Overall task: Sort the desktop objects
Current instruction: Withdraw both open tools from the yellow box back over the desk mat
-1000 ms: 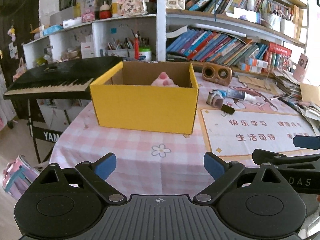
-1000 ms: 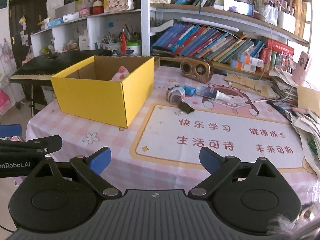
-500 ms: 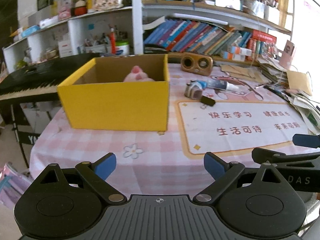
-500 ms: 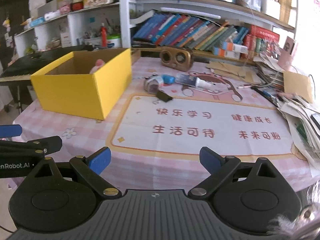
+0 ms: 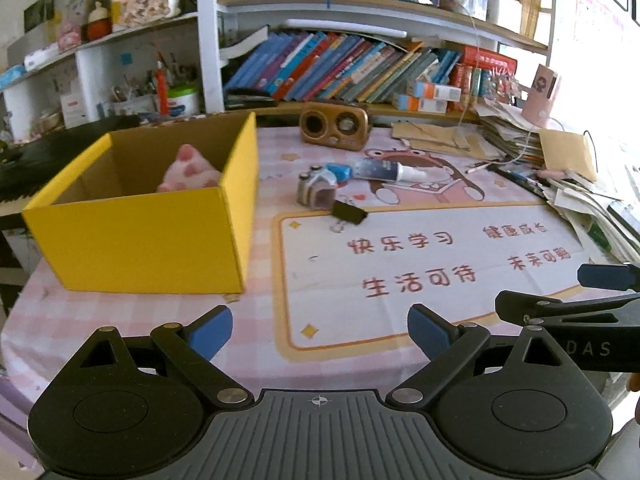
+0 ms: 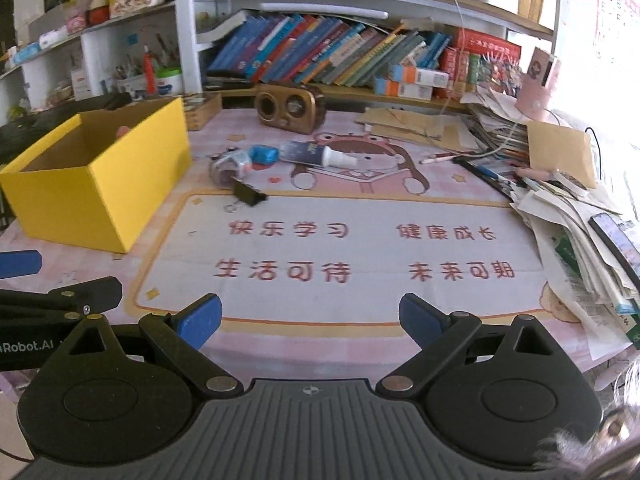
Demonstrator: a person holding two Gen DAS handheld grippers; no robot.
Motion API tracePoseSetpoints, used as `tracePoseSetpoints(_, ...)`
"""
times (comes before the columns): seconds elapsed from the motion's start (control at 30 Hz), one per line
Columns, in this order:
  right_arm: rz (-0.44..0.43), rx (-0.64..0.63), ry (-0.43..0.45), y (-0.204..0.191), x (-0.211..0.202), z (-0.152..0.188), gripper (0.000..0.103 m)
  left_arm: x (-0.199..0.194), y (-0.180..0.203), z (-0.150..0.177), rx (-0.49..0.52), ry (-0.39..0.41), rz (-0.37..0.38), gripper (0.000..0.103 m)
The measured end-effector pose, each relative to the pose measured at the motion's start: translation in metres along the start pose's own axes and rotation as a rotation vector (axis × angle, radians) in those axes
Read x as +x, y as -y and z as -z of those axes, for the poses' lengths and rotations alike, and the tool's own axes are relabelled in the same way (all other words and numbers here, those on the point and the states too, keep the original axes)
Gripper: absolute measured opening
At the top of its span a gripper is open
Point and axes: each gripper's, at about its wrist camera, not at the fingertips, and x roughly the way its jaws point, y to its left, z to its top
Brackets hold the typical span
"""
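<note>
A yellow cardboard box (image 5: pixel 140 236) (image 6: pixel 100 184) stands open-topped on the left of the table, with a pink plush toy (image 5: pixel 190 170) inside. Beyond the mat's top edge lie a small toy camera (image 5: pixel 316 190) (image 6: pixel 226 166), a black binder clip (image 5: pixel 349 213) (image 6: pixel 248 194), a blue eraser-like block (image 6: pixel 264 155) and a dark tube with a white cap (image 5: pixel 388 171) (image 6: pixel 316 153). My left gripper (image 5: pixel 320 330) hangs open over the near table edge, nothing between its blue pads. My right gripper (image 6: pixel 310 318) is open too, empty, over the mat's front border.
A pink printed desk mat (image 6: pixel 360 240) covers the table's middle. A brown retro speaker (image 5: pixel 334 126) sits at the back. Stacked papers and envelopes (image 6: pixel 576 216) crowd the right edge. Bookshelves rise behind. A black keyboard (image 5: pixel 24 168) stands past the box on the left.
Both grippers have swung to the right across the table front: the yellow box slid left in both views and the mat now fills the middle. Both stayed open and empty.
</note>
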Motion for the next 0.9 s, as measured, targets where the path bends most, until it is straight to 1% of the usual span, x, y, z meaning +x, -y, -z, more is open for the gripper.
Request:
tracePoseSetpoints(0.27,0.022,-0.005,-0.019,0.025,0.018,-0.014,0.096,0.025,0.02,-0.012,0.001,-0.024,0.028,0.096)
tracePoseSetpoints(0.57,0.001,-0.021,-0.041,0.049,0.05,-0.036,0.096,0.058,0.036,-0.032,-0.021,-0.048,0.0,0.096)
tracePoseSetpoints(0.9,-0.062,-0.012,-0.047,0.08,0.091,-0.063,0.096,0.094,0.051,-0.055,-0.052,-0.076,-0.048,0.096)
